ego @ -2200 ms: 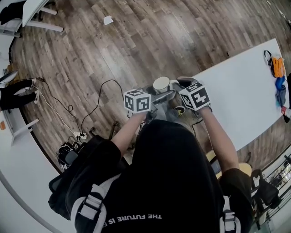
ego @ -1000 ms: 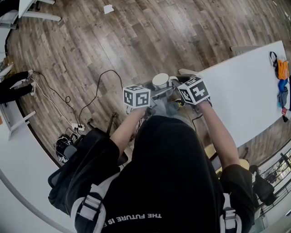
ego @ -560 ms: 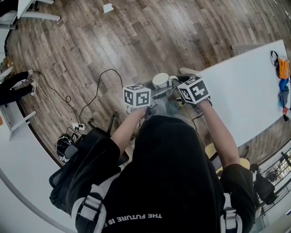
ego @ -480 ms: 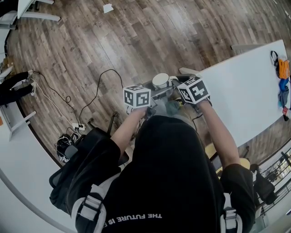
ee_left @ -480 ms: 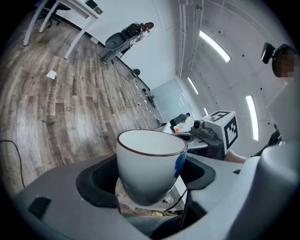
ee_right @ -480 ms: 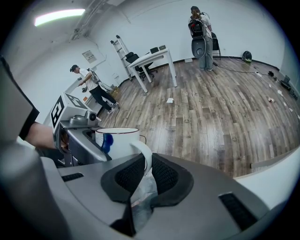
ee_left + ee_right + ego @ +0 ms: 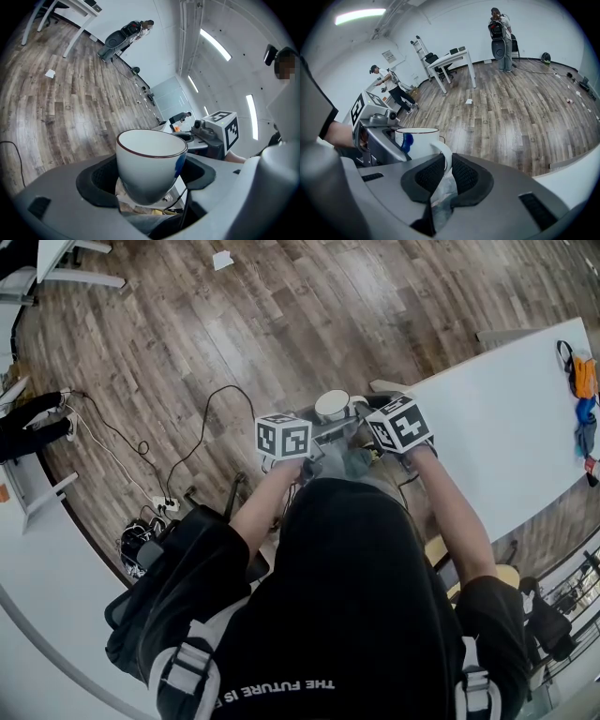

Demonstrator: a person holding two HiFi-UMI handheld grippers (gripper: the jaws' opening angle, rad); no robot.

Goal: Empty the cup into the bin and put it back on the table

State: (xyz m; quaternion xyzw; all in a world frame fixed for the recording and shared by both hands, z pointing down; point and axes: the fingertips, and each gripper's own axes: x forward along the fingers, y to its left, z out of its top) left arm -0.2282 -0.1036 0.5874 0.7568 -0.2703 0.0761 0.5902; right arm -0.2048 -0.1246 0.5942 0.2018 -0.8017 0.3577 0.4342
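1. Now, white ceramic cup, dark-red rim point(image 7: 150, 159), hangs upright over the lined bin point(image 7: 440, 199), off the white tabletop's point(image 7: 497, 437) corner.
2. Left gripper point(image 7: 147, 180) clamps its body; right gripper point(image 7: 446, 176) pinches its handle.
3. Opposing twists could drop it.

The only words that can be read are on the person's black shirt point(image 7: 356, 615). White letters say "THE FUTURE IS" and in the head view they are upside down, low on the shirt. What comes after "IS" is cut off by a strap point(image 7: 187, 667) and cannot be read.

The left cube point(image 7: 283, 438) and the right cube point(image 7: 400, 424) have black and white square patterns on them, with no letters and no numbers.

The cup point(image 7: 150, 161) has a blue mark on its side — too blurry to read.
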